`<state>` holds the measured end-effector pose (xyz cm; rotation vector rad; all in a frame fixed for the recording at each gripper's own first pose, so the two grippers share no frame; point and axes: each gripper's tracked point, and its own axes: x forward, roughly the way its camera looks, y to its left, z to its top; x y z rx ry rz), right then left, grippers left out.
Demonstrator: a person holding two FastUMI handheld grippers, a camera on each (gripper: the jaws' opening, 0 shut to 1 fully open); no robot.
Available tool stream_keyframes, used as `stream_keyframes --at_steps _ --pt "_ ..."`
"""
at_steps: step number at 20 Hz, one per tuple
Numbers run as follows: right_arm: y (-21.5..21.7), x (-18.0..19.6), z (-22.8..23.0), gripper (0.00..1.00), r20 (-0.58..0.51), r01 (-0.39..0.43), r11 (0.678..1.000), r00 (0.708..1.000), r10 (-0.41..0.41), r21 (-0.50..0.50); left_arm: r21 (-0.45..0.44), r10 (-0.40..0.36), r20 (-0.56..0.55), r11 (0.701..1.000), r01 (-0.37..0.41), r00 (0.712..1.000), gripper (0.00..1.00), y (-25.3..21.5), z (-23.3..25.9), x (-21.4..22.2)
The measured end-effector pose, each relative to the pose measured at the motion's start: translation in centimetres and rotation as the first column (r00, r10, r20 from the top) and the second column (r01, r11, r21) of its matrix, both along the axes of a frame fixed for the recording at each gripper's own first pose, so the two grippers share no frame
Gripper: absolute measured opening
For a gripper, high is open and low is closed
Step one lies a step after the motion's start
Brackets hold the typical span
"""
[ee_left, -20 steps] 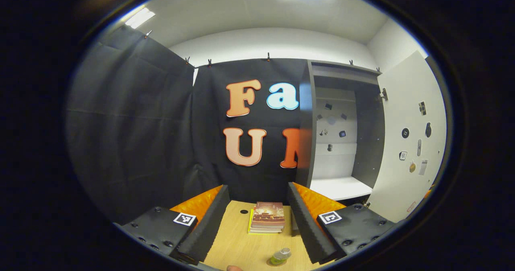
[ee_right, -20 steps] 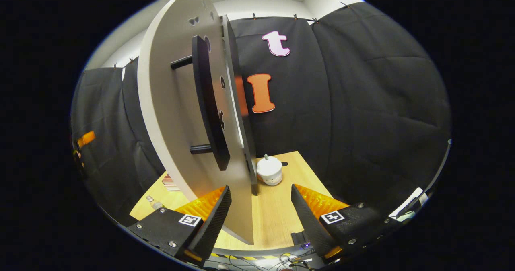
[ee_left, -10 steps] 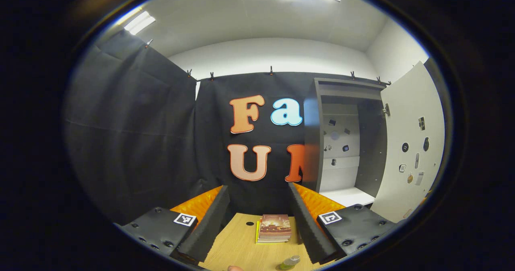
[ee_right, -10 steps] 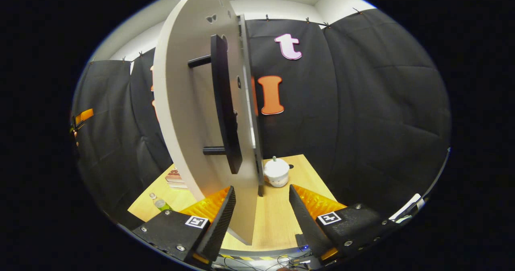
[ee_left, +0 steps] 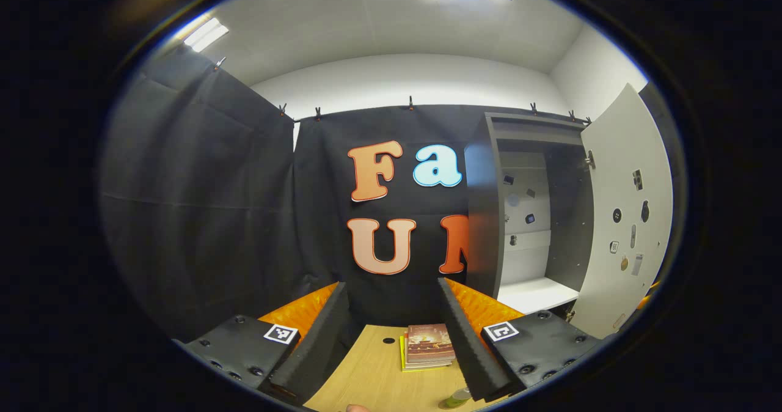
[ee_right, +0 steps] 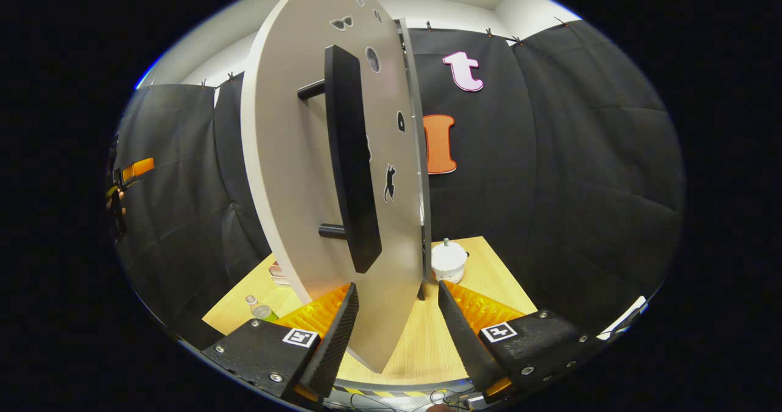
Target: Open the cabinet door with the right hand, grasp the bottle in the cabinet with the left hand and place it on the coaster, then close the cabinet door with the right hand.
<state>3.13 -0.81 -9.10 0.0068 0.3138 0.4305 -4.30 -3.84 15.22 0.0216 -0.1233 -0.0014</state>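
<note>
The grey cabinet (ee_left: 482, 216) stands on the right of the table, its white door (ee_left: 623, 216) swung wide and its lower shelf (ee_left: 534, 293) bare. The bottle (ee_left: 455, 398), clear with greenish liquid, stands on the wooden table below my left gripper's right finger. My left gripper (ee_left: 391, 290) hangs open above the table, holding nothing. In the right gripper view the door (ee_right: 293, 173) and its black bar handle (ee_right: 351, 167) are close in front. My right gripper (ee_right: 397, 286) is open, with the door's lower edge between its fingers. The bottle (ee_right: 259, 309) shows low left.
A stack of books (ee_left: 427, 345) lies at the back of the wooden table (ee_left: 366, 381), beside a cable hole. A white lidded jar (ee_right: 449, 262) sits on the table (ee_right: 421, 345) behind the door. Black cloth walls close in the booth.
My left gripper has drawn back and away from the bottle, which slid to the bottom edge of its view. In the right gripper view the door's handle side has turned more toward me.
</note>
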Motion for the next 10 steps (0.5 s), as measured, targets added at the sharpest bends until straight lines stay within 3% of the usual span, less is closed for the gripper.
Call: stream_keyframes --at_steps 10 --pt "6.1 -0.6 -0.1 0.82 0.017 -0.003 1.0 1.0 0.003 -0.012 0.001 0.015 -0.004 1.0 -0.015 1.0 0.95 1.5 -0.2 0.5"
